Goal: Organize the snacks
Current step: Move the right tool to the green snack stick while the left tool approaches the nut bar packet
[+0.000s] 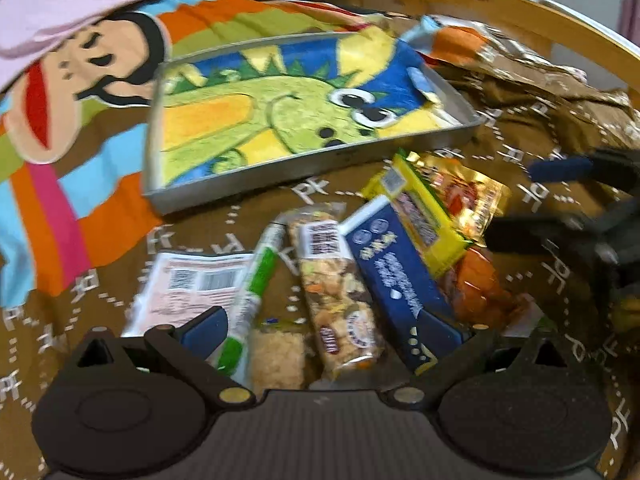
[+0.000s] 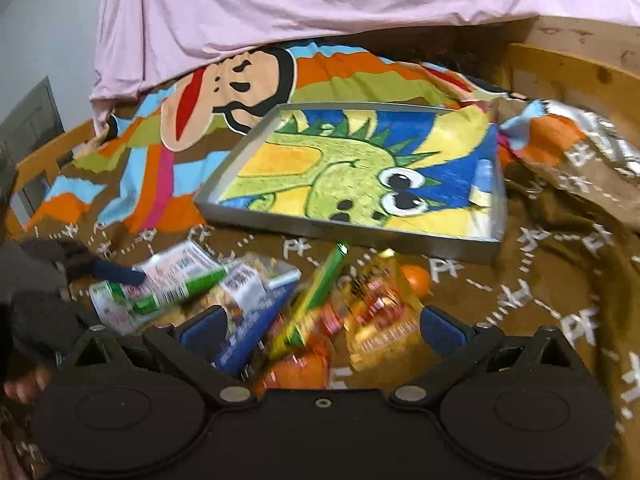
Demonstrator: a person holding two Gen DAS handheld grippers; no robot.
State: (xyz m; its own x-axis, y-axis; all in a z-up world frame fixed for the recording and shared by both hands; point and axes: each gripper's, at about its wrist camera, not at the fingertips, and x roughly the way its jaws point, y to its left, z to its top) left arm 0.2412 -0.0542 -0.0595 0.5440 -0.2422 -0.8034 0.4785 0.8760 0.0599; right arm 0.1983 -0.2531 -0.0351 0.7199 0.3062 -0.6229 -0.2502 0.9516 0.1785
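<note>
Spread wide with nothing between its blue pads, the left gripper (image 1: 336,332) hangs low over a heap of snacks on a brown cloth (image 1: 560,264) printed all over with white "PF" marks. Between its fingers lie a granola bar in clear wrap (image 1: 340,304), a green-and-white stick pack (image 1: 256,284) just to the left of it, and a dark blue box (image 1: 400,284) to the right; the white lettering on the box is too blurred to read. A pink-white packet with barcodes (image 1: 192,292) lies beside the left finger. Farther right, a yellow bar (image 1: 424,216) rests across a gold foil pack (image 1: 476,196) and an orange-filled bag (image 1: 480,292). The right gripper (image 2: 320,332) is likewise released, empty, with the same blue box (image 2: 256,332), the yellow bar (image 2: 316,304) showing a green side, and the gold pack (image 2: 380,312) in front of it. Beyond the heap, clear of both grippers, sits a shallow metal tray (image 1: 320,164) lined with a green dinosaur towel (image 1: 280,120), holding no snacks. Behind it lie a striped cartoon monkey blanket (image 1: 80,184) and a pink sheet (image 2: 320,4).
</note>
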